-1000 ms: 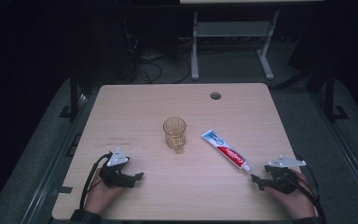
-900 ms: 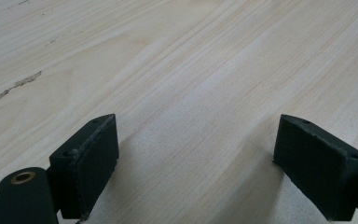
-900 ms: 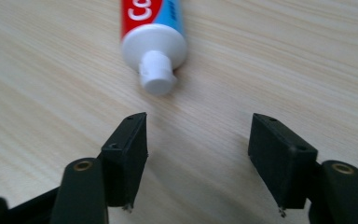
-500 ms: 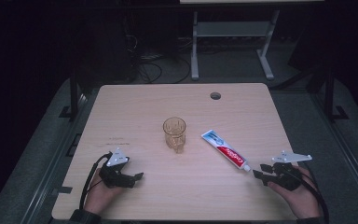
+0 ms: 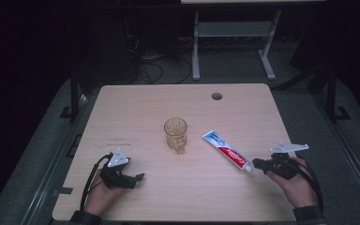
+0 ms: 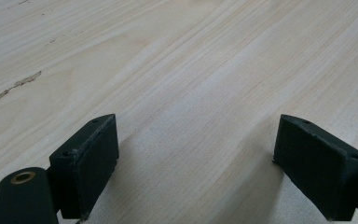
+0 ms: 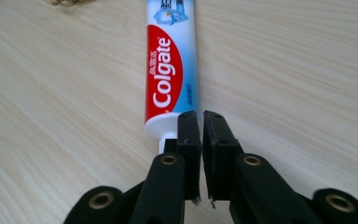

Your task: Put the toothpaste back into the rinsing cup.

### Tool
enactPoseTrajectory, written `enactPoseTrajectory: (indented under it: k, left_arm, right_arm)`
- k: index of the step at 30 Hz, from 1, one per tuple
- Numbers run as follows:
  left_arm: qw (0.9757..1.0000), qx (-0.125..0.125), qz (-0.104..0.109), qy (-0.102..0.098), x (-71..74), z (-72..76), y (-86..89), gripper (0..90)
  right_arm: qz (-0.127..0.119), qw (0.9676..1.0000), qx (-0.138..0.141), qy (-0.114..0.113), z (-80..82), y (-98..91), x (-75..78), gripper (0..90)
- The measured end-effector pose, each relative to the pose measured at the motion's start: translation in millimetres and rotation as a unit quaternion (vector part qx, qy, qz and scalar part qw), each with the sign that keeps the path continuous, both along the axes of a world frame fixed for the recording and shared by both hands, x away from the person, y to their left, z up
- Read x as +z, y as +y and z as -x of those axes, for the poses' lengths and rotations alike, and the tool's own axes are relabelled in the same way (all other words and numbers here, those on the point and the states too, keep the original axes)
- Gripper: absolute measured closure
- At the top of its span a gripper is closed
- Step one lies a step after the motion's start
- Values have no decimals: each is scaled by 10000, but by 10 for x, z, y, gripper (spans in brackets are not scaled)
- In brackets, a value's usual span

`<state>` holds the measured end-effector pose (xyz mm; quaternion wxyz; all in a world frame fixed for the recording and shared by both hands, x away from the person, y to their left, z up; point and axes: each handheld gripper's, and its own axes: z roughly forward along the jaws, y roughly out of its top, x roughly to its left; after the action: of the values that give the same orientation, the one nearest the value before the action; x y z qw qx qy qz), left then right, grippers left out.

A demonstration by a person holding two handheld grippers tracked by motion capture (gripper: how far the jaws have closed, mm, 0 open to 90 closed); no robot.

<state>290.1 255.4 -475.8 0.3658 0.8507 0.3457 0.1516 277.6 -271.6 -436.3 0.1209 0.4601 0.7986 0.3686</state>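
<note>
Our right gripper (image 7: 200, 122) has just been closing and its jaws are now nearly together with only a thin slit between them and nothing caught in there. In the right gripper view the tips sit just over the cap end of the tube (image 7: 171, 60), slightly off to the tube's right edge, so we reckon it's not a grip on the tube, just shut jaws hovering by the cap.

From the high view, the right gripper (image 5: 258, 164) is at the near right of the table (image 5: 136, 108), and the tube (image 5: 227, 151) lies right in front of it, cap towards us and tail running away up and to the left, towards the cup (image 5: 175, 133). So the long axis runs pretty much in line with the way the jaws point, which is the bit that matters: to pinch it across the body we'd guess the jaws need to reopen and go forward along the tube, straddling its width.

Our left gripper (image 5: 137, 177) is at the near left, jaws wide apart over bare wood, nothing between them. The left pads (image 6: 89, 158) have only tabletop ahead. It's well away from the tube, with the cup in between, so the right hand is clearly the closer one.
</note>
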Motion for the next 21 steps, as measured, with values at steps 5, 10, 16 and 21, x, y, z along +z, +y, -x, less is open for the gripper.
enactPoseTrajectory:
  k: [5, 10, 16, 21]
  left_arm:
    - [10000, 1, 1, 0, 0, 0, 0, 133]
    - [10000, 1, 2, -1, 0, 0, 0, 133]
    - [10000, 0, 0, 0, 0, 0, 0, 133]
    - [10000, 1, 2, 1, 0, 0, 0, 133]
  right_arm:
    - [-52, 10000, 44, 3, -70, -10, 18, 899]
    - [-37, 9999, 83, 45, -156, -7, -5, 900]
    - [25, 9999, 81, 78, -261, 16, -66, 900]
    - [94, 9998, 82, 170, -321, 52, -138, 900]
